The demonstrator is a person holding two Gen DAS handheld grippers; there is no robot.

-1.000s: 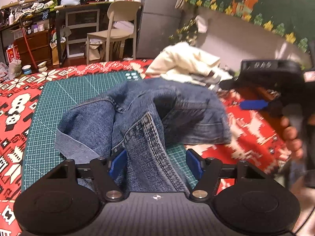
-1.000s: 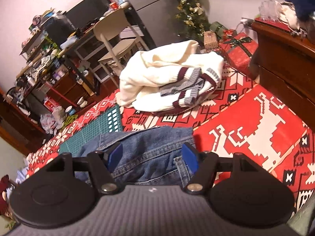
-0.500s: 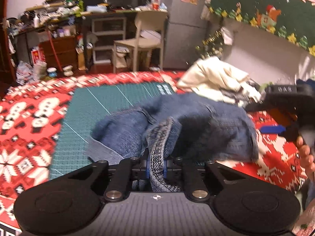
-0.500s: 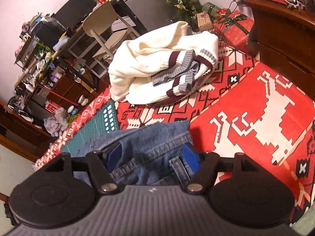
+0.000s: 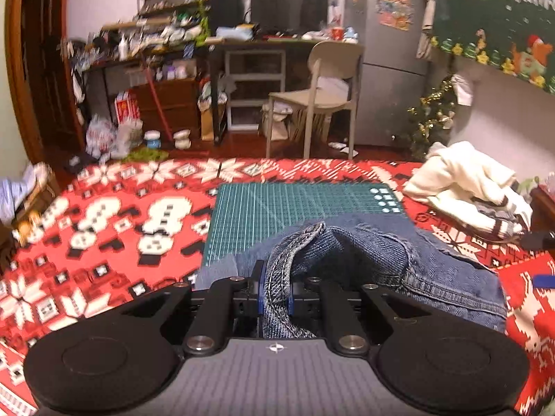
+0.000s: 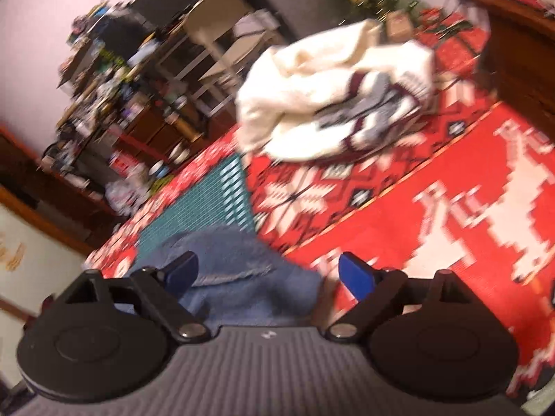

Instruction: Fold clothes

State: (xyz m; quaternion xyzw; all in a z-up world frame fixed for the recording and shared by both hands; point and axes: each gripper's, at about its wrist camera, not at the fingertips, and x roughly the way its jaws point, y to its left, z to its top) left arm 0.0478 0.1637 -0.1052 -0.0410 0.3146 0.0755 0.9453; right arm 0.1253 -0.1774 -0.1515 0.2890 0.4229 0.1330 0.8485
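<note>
A blue denim garment (image 5: 374, 256) lies bunched on the green cutting mat (image 5: 277, 204). My left gripper (image 5: 275, 291) is shut on a stitched hem fold of that denim, which rises as a ridge between the blue pads. In the blurred right wrist view, my right gripper (image 6: 269, 274) stands open just above the denim garment (image 6: 236, 270), with cloth below the gap and nothing pinched. A cream sweater (image 6: 333, 93) with maroon and grey trim sits in a heap beyond; the cream sweater (image 5: 464, 187) shows at right in the left wrist view.
A red patterned Christmas cloth (image 5: 114, 215) covers the table. A dark wooden dresser (image 6: 520, 52) stands at the far right. Past the table's far edge are a beige chair (image 5: 322, 83), a cluttered desk (image 5: 263, 41) and a grey fridge (image 5: 385, 55).
My left gripper closed on the denim hem and pulled back, dragging the fold toward me. My right gripper stayed open and shifted over the denim's edge, its view tilting and blurring.
</note>
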